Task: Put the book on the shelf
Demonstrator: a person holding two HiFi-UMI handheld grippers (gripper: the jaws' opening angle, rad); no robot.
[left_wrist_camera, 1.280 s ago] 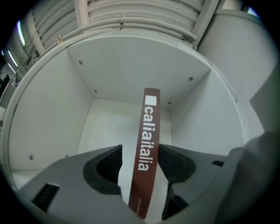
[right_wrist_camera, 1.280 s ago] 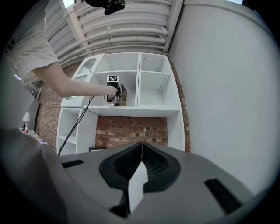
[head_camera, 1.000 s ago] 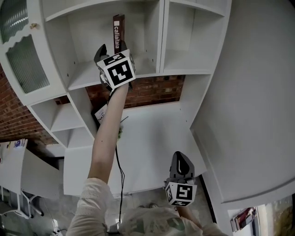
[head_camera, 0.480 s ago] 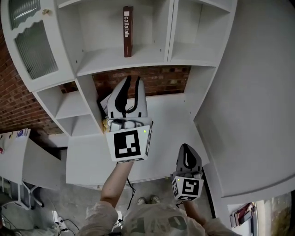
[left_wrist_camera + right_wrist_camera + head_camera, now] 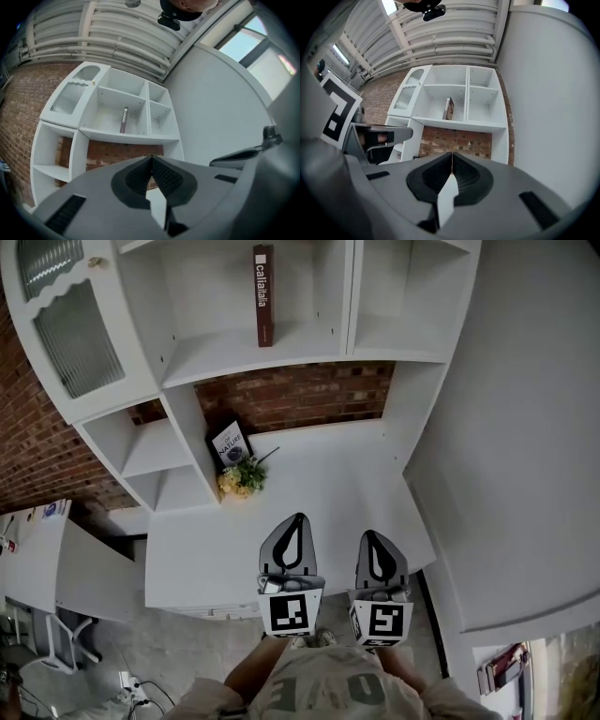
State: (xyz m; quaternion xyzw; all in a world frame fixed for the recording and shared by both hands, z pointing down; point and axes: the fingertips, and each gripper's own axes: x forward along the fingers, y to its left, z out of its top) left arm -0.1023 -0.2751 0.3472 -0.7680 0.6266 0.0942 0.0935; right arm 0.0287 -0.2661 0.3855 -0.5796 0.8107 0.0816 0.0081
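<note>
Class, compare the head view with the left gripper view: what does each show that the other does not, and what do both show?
Only the head view: the small book on the white desk and the yellow flowers beside it.
Only the left gripper view: the ceiling pipes and the window.
Both: the white shelf unit, the dark book standing upright on its shelf, and the brick wall below.
</note>
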